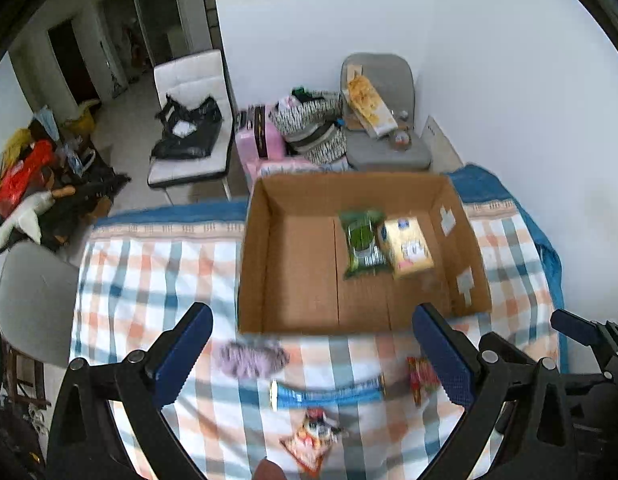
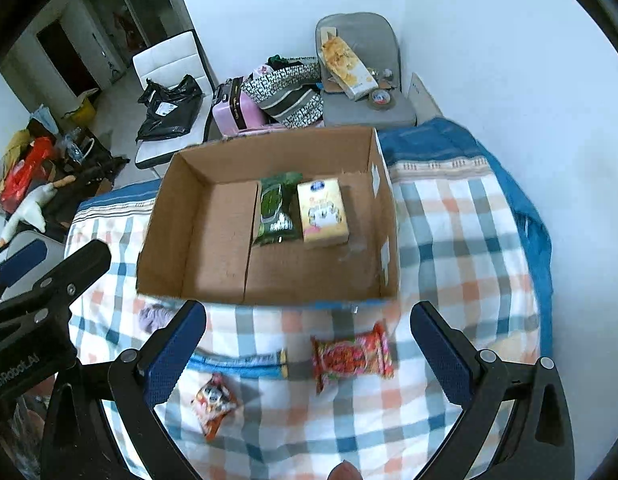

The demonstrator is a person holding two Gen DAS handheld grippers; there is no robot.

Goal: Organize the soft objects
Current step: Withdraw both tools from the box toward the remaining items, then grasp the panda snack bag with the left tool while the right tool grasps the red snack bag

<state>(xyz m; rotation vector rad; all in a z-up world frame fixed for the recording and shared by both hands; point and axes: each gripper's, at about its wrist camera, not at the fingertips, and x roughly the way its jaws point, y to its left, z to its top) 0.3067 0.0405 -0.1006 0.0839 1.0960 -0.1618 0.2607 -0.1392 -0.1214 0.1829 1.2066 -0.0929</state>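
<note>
While both tongs gape, cardboard box (image 2: 269, 272) edge nears red packet (image 2: 351, 356).

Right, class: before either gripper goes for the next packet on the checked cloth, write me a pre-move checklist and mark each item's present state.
1. Left gripper open and empty: ok.
2. Right gripper open and empty: ok.
3. Brown cardboard box has free floor beside the green packet and yellow tissue pack: ok.
4. Red crinkly snack packet lies flat between the right gripper's fingers, unobstructed: ok.
5. Fluffy purple scrunchie clear of the box: ok.
6. Blue tube intact: cannot tell, blurred.
</note>
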